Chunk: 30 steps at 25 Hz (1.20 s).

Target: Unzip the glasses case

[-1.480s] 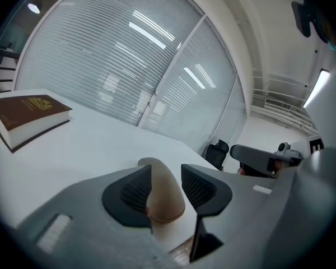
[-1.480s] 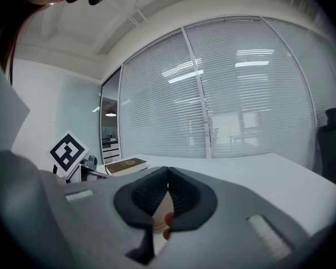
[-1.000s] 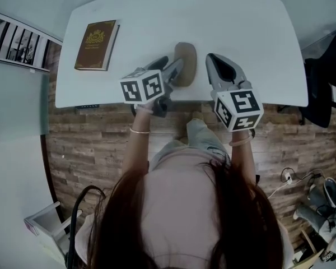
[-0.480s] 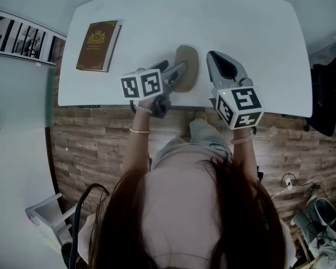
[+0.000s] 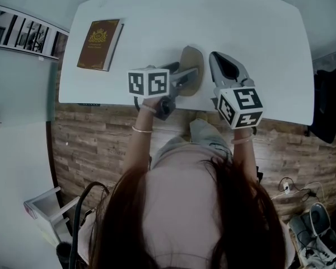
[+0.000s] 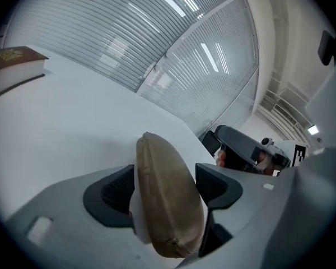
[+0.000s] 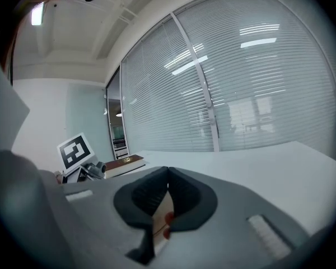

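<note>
The tan glasses case [image 5: 191, 65] is sitting on the white counter [image 5: 257, 32] near its front edge, roughly midway along. The left gripper [image 5: 191, 78] is reaching in from the left, and one end of the case is standing between its 2 fingers [image 6: 109, 198]. Those fingers have just been opening and are now standing wide apart. The right-hand pad is keeping clear of the case, so nothing is being squeezed. The right gripper [image 5: 214, 58] is pointing across the counter just beside the case, on its right, with its fingers [image 7: 148, 198] pressing together on nothing. A brown book [image 5: 99, 36] is lying well apart, toward the counter's far left corner.
</note>
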Motion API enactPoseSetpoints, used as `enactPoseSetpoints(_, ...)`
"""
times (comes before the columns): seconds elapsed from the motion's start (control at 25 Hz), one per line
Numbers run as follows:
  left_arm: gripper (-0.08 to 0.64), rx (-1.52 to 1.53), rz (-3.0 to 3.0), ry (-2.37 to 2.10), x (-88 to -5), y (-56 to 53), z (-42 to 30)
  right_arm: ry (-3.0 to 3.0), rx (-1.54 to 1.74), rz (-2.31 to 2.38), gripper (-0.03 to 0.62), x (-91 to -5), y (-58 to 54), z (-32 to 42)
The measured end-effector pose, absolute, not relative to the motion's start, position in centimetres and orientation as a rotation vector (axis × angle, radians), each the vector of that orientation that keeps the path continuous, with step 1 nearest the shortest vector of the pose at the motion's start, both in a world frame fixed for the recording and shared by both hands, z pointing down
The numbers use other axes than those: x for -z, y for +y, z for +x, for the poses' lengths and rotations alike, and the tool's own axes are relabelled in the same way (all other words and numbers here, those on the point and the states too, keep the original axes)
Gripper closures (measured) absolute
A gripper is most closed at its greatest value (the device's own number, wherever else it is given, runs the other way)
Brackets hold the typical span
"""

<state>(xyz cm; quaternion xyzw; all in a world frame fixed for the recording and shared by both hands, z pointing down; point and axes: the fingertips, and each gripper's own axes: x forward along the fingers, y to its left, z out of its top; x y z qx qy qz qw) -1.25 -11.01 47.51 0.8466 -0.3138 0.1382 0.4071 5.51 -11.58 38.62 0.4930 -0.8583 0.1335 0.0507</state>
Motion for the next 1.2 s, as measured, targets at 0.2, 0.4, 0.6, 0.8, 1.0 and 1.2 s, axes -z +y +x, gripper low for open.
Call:
enactPoseSetpoints(0.2,0.232,-0.352,2.132,-0.711,-47.9,-11.0,0.2,-2.609,-0.42,1.495,0.591,-39.1,-12.5,5.7)
enactPoseSetpoints(0.4,0.235,-0.392,2.131,-0.649,-48.4,-10.3,2.1,-2.614,-0.43,1.497,0.591,-39.1,-13.0,6.7)
enactPoseSetpoints(0.6,0.259,-0.413,2.143,-0.636,-48.3,-9.7,3.2,-2.61,-0.427,1.492,0.591,-39.1,-13.0,7.8)
enactPoseSetpoints(0.8,0.264,-0.433,2.177,-0.669,-48.1,-9.8,3.2,-2.619,-0.434,1.484,0.591,-39.0,-13.5,8.7)
enactPoseSetpoints(1.0,0.265,-0.428,2.22,-0.739,-47.4,-10.9,2.9,-2.643,-0.391,1.416,0.589,-38.8,-13.8,8.8)
enactPoseSetpoints(1.2,0.265,-0.417,2.266,-0.77,-45.8,-11.7,2.6,-2.7,-0.352,1.326,0.59,-38.1,-14.2,8.6)
